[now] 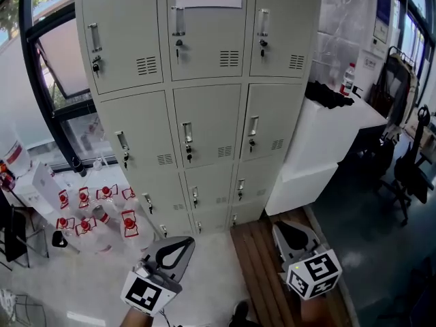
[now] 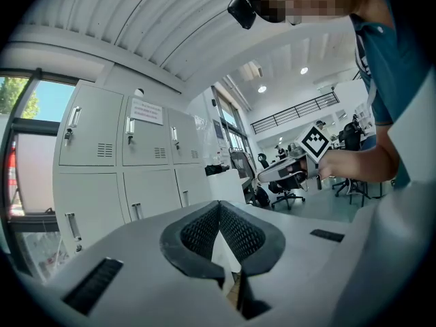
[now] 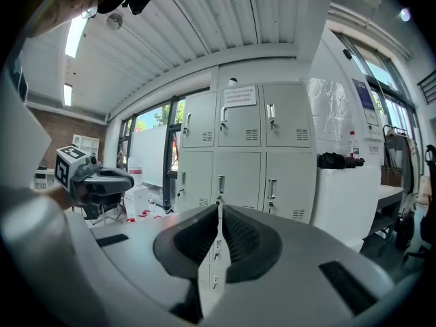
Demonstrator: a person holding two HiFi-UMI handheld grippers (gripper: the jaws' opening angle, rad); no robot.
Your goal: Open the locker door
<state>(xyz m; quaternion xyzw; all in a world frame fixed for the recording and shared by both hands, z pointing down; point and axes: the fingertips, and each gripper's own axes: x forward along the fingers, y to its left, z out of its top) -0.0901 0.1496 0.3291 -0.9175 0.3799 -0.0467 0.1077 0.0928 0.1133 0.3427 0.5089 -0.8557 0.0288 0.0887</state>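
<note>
Daylight from the left windows lit the lockers evenly; fisheye distortion bent edges, corners vignetted dark.

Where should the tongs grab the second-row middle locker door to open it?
Probably its upright metal handle near the left edge of the door, coming straight from the front. The door is flat, so only that bar gives a hold.

Head view high, looking steeply down, both gripper views low, level, sharing the lockers ahead
</note>
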